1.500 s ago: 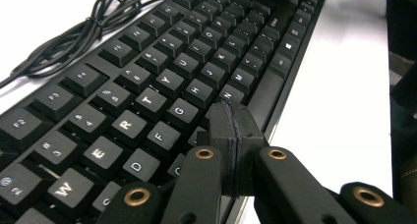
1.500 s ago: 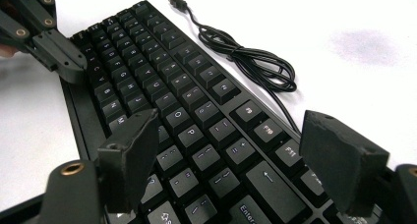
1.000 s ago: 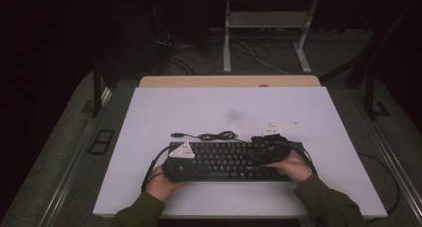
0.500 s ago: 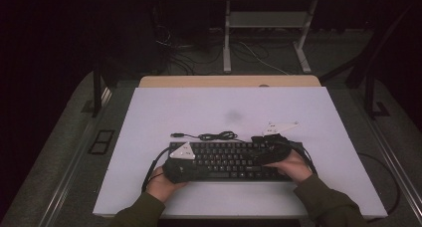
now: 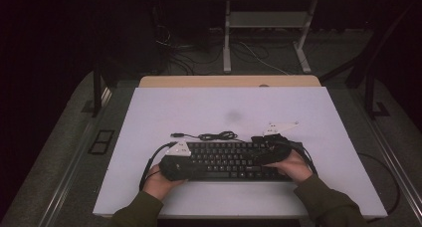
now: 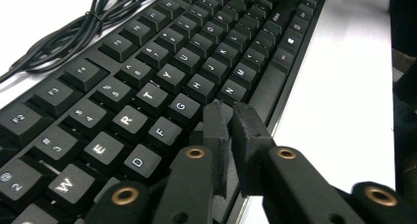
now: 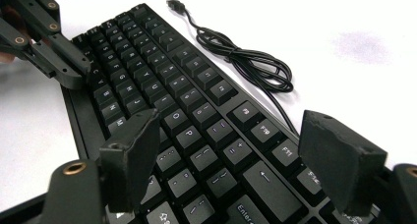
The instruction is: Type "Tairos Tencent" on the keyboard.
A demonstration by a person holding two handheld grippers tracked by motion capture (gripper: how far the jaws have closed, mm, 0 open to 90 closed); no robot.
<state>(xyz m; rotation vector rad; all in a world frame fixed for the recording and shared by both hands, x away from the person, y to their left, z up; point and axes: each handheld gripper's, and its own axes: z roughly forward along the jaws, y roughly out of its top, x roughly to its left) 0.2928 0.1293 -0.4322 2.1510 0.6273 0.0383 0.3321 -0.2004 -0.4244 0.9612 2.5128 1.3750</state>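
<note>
Parting slightly after pressing shut, the left gripper (image 6: 231, 117) fingers hover narrow over the keyboard (image 5: 226, 160), suggesting a keypress ending, while the right gripper (image 7: 228, 160) fingers stand wide above the keys.

Overhead plus two close keyboard (image 5: 229, 160) views

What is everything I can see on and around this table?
keyboard: one, black, near edge of the table, under both grippers
cable: one, black, bundled in a loose coil just beyond the keyboard, plug lying to its left
table: one, white top with a tan strip at the far edge
second table: one, pale legs, on the dark floor beyond
left gripper: one, black, jaws nearly together over the V and B keys, nothing between them
right gripper: one, black, jaws wide apart over the keyboard's right end
hands: two, green sleeves, coming in from the bottom
</note>
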